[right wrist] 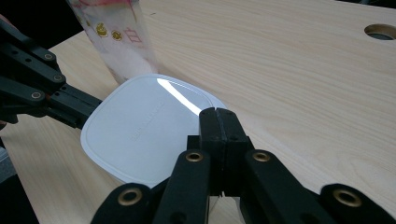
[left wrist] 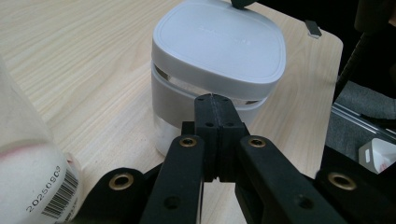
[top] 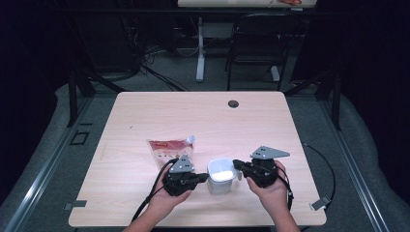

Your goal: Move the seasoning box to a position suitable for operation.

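Both hand-held grippers sit low in the high view, one on either side of a small white container. Left gripper (top: 202,178), held in the person's left hand (top: 164,198) at lower centre-left of that frame, has its jaws pressed flat together with nothing between them; in its own view the closed tips stand at centre frame, right against the container's side just under the lid. Right gripper (top: 237,164), held in the right hand (top: 273,191) at lower centre-right, is likewise closed on nothing; in its own view the joined tips lie at the near edge of the lid, at or just over it, and whether they touch it cannot be told.

Going by size, the light wooden table (top: 145,111) takes up the middle of the high view, with a round cable hole (top: 233,103) near its far edge. Next comes the red-and-clear pouch (top: 169,149) with a white spout, lying left of centre just behind the left gripper. Smaller is the container (top: 221,176) at lower centre, between the two grippers; its pale rounded-square lid (left wrist: 219,44) fills the upper middle of the left gripper view and sits in place on the body.
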A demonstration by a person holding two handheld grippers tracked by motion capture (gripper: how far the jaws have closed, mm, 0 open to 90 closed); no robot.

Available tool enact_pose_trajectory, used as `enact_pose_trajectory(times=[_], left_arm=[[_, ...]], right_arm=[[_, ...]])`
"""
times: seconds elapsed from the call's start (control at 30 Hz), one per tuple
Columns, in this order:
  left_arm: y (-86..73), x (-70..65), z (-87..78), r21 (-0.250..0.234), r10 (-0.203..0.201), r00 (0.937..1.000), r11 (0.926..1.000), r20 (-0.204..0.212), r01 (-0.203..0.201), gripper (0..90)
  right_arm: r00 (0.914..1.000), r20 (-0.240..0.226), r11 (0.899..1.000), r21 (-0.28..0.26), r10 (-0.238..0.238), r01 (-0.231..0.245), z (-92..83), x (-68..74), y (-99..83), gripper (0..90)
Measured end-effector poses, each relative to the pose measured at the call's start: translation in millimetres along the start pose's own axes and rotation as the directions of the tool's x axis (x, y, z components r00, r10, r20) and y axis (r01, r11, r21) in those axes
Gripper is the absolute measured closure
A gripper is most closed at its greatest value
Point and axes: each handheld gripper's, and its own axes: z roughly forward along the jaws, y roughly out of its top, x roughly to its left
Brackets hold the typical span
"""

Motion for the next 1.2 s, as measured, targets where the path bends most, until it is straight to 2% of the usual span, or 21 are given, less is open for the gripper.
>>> enact_pose_trajectory(times=[0.23, 0.43, 0.57, 0.73, 0.97, 1.0, 1.1, 1.13, 1.2], left_arm=[[6.4, -0.8, -1.7, -0.015, 0.008, 1.0, 0.9999, 0.001, -0.008, 90.0], [11.5, -2.0, -3.5, -0.026, 0.014, 0.9999, 0.9996, 0.002, -0.014, 90.0], [15.1, -2.8, -3.1, -0.036, 0.023, 0.9997, 0.9991, 0.001, -0.022, 90.0], [19.1, -3.8, -3.0, -0.036, 0.029, 0.9996, 0.9989, 0.001, -0.029, 90.0], [24.6, -5.0, -3.4, -0.037, 0.04, 0.9992, 0.9985, -0.001, -0.04, 90.0], [26.4, -5.1, -3.2, -0.035, 0.046, 0.9989, 0.9983, -0.004, -0.046, 90.0], [27.8, -4.9, -2.8, -0.036, 0.05, 0.9987, 0.9981, -0.003, -0.05, 90.0], [29.0, -5.3, -2.8, -0.036, 0.051, 0.9987, 0.9981, -0.005, -0.051, 90.0], [29.9, -5.5, -2.7, -0.036, 0.056, 0.9984, 0.9978, -0.005, -0.056, 90.0]], right_arm=[[0.9998, 0.011, 1.0, -0.014, -0.015, 0.015, -6.2, 3.0, 0.0, 90.0], [0.9995, 0.021, 0.999, -0.041, -0.023, 0.024, -16.1, 5.4, -2.8, 83.3], [0.9995, 0.02, 0.999, -0.038, -0.024, 0.024, -20.8, 7.8, -9.4, 78.8], [0.9977, 0.03, 0.998, -0.032, -0.061, 0.062, -25.6, 14.2, -16.9, 70.9], [0.9958, 0.031, 0.996, -0.012, -0.086, 0.087, -28.3, 21.5, -21.9, 62.2], [0.9936, 0.04, 0.994, -0.007, -0.105, 0.106, -26.8, 24.3, -23.6, 59.2], [0.9915, 0.045, 0.993, 0.012, -0.122, 0.121, -25.1, 26.2, -24.2, 56.5], [0.9875, 0.055, 0.989, 0.025, -0.148, 0.147, -22.7, 28.7, -25.5, 53.2], [0.9836, 0.065, 0.985, 0.041, -0.169, 0.166, -21.0, 30.2, -26.5, 52.0]])
